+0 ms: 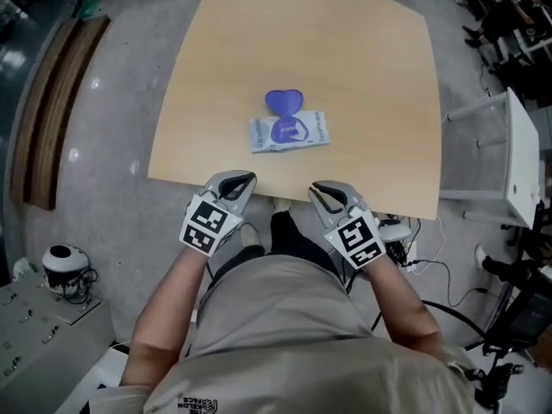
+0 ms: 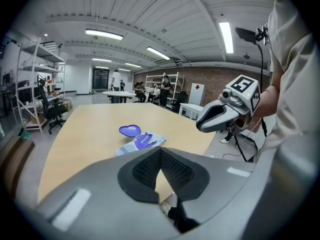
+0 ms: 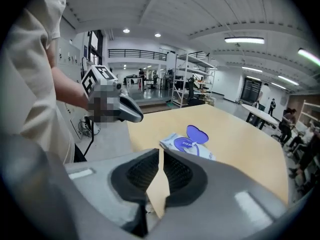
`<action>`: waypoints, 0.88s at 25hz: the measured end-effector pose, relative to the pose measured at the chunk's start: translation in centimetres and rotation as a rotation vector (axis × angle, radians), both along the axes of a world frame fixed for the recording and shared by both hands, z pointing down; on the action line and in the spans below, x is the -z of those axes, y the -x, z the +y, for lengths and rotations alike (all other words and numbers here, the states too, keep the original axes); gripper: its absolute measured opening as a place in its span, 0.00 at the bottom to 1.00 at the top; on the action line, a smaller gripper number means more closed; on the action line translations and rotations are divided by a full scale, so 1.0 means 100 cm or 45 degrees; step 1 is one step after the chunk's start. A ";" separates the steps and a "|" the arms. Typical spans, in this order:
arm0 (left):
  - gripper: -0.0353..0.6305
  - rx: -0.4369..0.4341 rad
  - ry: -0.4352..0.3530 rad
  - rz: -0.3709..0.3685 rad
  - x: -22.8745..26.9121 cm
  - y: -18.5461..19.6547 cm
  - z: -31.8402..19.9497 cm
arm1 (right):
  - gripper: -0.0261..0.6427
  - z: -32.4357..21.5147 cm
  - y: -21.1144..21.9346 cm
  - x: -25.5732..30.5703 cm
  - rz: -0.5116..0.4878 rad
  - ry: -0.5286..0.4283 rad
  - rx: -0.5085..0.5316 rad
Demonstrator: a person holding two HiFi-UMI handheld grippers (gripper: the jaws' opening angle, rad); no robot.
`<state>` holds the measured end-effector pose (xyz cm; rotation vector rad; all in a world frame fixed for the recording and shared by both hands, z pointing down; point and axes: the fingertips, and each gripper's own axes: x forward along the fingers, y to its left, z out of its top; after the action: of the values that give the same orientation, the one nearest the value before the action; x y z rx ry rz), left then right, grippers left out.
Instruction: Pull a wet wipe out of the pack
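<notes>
A flat white and blue wet wipe pack (image 1: 289, 133) lies near the middle of the wooden table (image 1: 362, 67). Its purple heart-shaped lid (image 1: 283, 102) is flipped open toward the far side. My left gripper (image 1: 246, 179) and right gripper (image 1: 317, 189) hover side by side at the table's near edge, short of the pack and not touching it. Both are shut on nothing. The left gripper view shows the pack (image 2: 142, 143) ahead past the shut left gripper (image 2: 160, 151). The right gripper view shows the pack (image 3: 187, 145) beyond the right gripper (image 3: 161, 154).
A white side table (image 1: 517, 158) stands to the right, with cables (image 1: 431, 270) on the floor near it. Wooden boards (image 1: 52, 110) lie on the floor at the left. A round white device (image 1: 62, 264) sits at the lower left. People and shelving are far off.
</notes>
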<state>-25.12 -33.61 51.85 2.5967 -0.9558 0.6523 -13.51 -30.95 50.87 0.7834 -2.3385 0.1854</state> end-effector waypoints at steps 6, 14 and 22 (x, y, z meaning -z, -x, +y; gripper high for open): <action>0.06 0.054 0.097 -0.059 -0.043 -0.003 -0.058 | 0.07 -0.063 -0.005 -0.029 0.026 0.043 0.037; 0.06 0.103 0.257 -0.159 -0.108 -0.003 -0.105 | 0.14 -0.120 -0.015 -0.076 0.008 0.175 0.035; 0.06 0.087 0.350 -0.234 -0.142 -0.008 -0.116 | 0.15 -0.144 -0.012 -0.106 0.067 0.231 0.101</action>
<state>-24.37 -45.17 66.08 2.2847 -0.9296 0.9452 -12.27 -45.38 61.45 0.5993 -2.2610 0.3332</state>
